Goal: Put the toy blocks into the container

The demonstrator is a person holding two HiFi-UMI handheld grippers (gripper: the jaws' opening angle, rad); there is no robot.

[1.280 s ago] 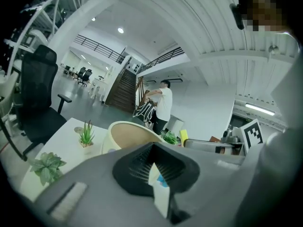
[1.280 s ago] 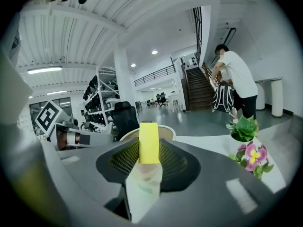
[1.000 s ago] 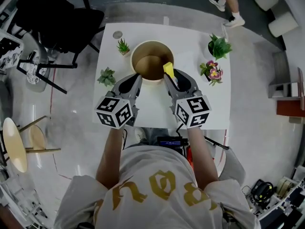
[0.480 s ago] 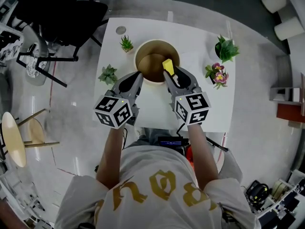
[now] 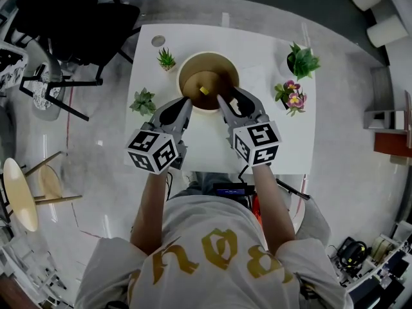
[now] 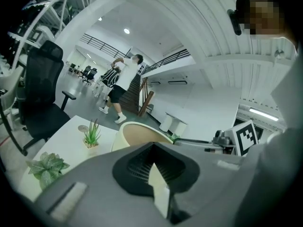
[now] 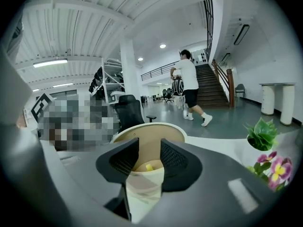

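We look down on a white rectangular surface (image 5: 283, 140) standing on a pale, glossy floor (image 5: 96, 147). One black office chair (image 5: 71, 18) stands off its far left corner, and one round wooden stool (image 5: 19, 195) sits to our left. In the gripper views, a staircase (image 7: 213, 86) rises at the far end of the open hall and one person (image 7: 191, 86) walks past it.

On the surface we count one round cream container (image 5: 209, 62), four small potted plants and one little round disc (image 5: 158, 40). Three of the plants are plain green (image 5: 166, 60) (image 5: 143, 102) (image 5: 301, 62) and one is flowering (image 5: 290, 96).

One yellow toy block (image 5: 203, 90) lies inside the container, on its bottom.

Our left gripper (image 5: 187, 102) points at the container's near rim with its fingers pressed together, nothing between them. Our right gripper (image 5: 228, 98) hangs at the near rim with its fingers spread and empty; the block shows through the gap, down in the container.
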